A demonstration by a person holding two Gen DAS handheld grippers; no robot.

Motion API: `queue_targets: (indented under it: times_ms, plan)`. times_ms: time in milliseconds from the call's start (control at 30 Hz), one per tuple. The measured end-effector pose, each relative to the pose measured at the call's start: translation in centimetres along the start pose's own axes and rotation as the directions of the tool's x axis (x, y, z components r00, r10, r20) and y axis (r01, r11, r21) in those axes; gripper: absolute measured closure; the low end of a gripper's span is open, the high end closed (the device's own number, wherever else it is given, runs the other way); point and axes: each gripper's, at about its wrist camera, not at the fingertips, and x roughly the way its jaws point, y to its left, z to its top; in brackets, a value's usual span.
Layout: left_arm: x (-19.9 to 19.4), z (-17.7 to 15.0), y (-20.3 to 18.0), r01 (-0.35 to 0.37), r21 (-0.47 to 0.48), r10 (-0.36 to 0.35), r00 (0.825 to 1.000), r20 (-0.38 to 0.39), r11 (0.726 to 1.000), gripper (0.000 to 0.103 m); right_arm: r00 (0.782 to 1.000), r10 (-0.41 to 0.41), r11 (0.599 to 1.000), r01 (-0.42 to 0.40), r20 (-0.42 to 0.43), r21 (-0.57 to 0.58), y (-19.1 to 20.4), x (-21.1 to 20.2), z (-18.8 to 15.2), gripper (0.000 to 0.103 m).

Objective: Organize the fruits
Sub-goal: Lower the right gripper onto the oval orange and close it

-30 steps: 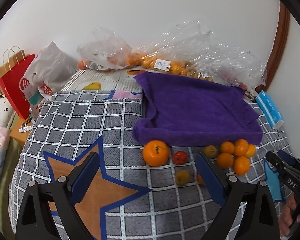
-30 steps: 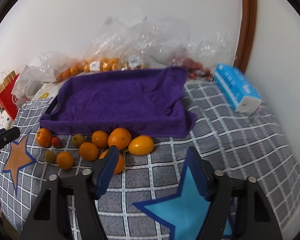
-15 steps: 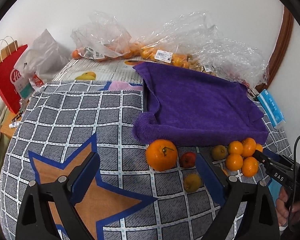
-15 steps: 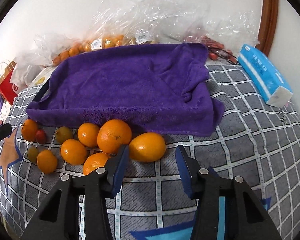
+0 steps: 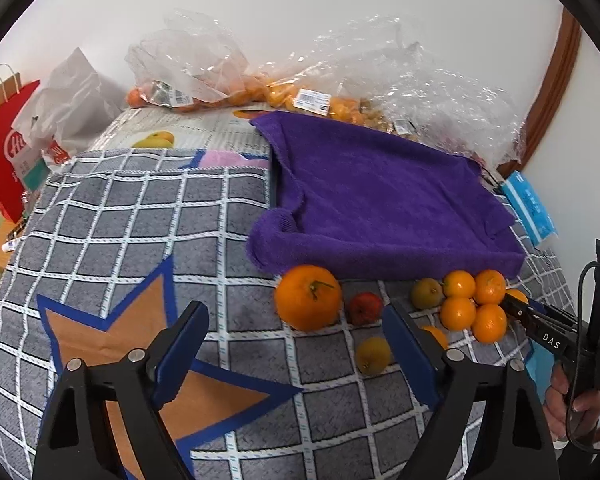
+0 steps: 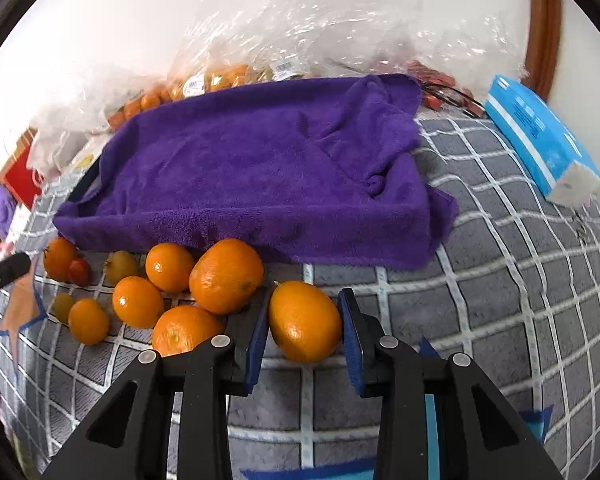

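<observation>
**Bright, even light; heavy fisheye warp**

Both views well lit, soft diffuse light, source not visible. Shadows faint, just under the oranges [image 6: 225, 276] and the purple towel [image 6: 260, 176] near edge. Glare off the far plastic bags [image 6: 340, 20], white wall [image 6: 80, 20] nearly blown out in the right view. Black vignette corners, grid cloth [image 5: 140, 216] lines bowed. Far left of the right view smeared; centre sharp.

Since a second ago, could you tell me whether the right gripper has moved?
Yes. The right gripper has advanced toward the purple towel, its fingers now flanking the oval orange.
</observation>
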Motion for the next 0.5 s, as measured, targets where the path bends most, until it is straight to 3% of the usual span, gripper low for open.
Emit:
queue_targets:
  times_ms: [133, 333, 400, 500]
  plan:
    - [0.1, -0.4, -0.5, 0.005, 0.016, -0.005, 1.0, 0.004, 1.0, 0.02, 1.0, -0.014, 1.0, 0.014, 0.003, 0.008, -0.3, -0.4, -1.2, 0.069]
    - [1.4, 0.4, -0.6, -0.05, 0.004, 0.05, 0.999, 0.004, 0.999, 0.025, 0.998, -0.048, 0.999, 0.048, 0.049, -0.009, 0.3, -0.8, -2.2, 0.069]
    - [2.1, 0.6, -0.6, -0.056, 0.006, 0.056, 0.998, -0.007, 0.998, 0.034, 0.997, -0.056, 0.998, 0.057, 0.059, -0.018, 0.5, -0.8, -2.4, 0.069]
    - [2.7, 0.7, -0.4, -0.047, -0.014, 0.047, 0.999, -0.014, 0.999, 0.038, 0.997, -0.056, 0.998, 0.057, 0.061, -0.015, 0.4, -0.8, -2.4, 0.069]
